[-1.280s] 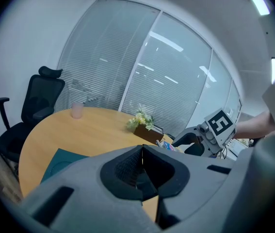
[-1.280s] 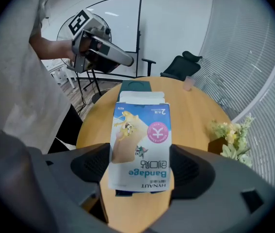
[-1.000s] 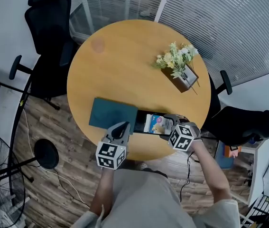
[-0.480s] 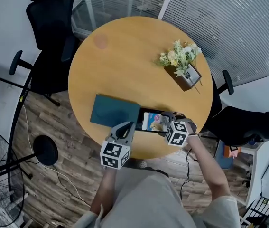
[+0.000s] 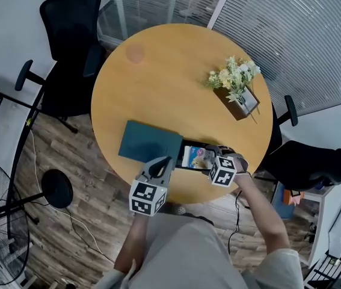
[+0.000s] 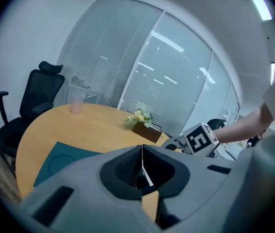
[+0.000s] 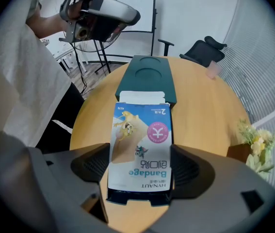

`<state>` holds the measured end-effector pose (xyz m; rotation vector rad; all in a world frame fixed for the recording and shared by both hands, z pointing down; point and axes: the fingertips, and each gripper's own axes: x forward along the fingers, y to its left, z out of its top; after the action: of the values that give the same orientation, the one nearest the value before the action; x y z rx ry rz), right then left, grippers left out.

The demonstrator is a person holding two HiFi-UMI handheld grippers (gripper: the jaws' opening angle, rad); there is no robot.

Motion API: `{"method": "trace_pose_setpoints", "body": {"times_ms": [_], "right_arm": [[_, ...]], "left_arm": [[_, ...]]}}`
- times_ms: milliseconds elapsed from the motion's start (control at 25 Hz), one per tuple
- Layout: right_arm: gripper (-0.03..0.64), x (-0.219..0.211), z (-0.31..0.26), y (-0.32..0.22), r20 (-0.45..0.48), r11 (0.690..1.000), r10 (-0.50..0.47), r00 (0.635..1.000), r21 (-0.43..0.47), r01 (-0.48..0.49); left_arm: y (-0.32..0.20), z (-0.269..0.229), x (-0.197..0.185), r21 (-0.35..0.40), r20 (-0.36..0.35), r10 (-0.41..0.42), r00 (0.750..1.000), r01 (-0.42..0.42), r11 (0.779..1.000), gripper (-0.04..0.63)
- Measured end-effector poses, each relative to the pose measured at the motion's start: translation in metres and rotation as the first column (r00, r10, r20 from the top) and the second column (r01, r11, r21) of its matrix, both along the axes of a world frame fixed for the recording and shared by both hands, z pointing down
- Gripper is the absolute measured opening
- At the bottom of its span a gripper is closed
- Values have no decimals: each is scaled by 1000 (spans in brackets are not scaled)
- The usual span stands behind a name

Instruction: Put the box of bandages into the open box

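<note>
Nearest the person, the left gripper (image 6: 142, 154) hovers over the near table (image 5: 158, 83) edge with its jaws pressed together on nothing. Just right of it, the right gripper (image 7: 140, 166) has its jaws closed on the long sides of the box of bandages (image 7: 139, 140), which lies flat over the dark open box (image 7: 127, 197). The teal lid (image 7: 147, 76) lies just beyond. Further off stand a flower planter (image 5: 235, 86) and, at the far edge, a pinkish cup (image 5: 135, 54).

Likely trouble: if released askew, the bandage box could perch on the tray's rim rather than drop in, and its white far flap might catch against the lid. With nothing bracing the open box, a push could slide it.

How deep the bandage box sits cannot be told, since it covers the tray's floor and most of its walls.
</note>
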<state>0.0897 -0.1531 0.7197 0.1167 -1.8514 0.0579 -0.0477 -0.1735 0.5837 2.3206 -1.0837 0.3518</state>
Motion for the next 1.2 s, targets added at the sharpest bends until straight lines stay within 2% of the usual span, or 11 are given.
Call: {"method": "trace_pose_setpoints", "body": {"times_ms": [400, 880, 1200], "right_arm": [[385, 0, 9, -4, -20, 1000, 4, 1000, -12, -4], [384, 1, 21, -10, -40, 1000, 12, 999, -20, -13], [385, 11, 35, -6, -91, 1000, -4, 996, -20, 2]], "left_arm": [[-1, -6, 1, 24, 15, 29, 999, -30, 999, 11], [-2, -7, -1, 26, 4, 25, 1000, -25, 999, 11], [-2, -9, 0, 29, -12, 23, 1000, -23, 999, 11]]}}
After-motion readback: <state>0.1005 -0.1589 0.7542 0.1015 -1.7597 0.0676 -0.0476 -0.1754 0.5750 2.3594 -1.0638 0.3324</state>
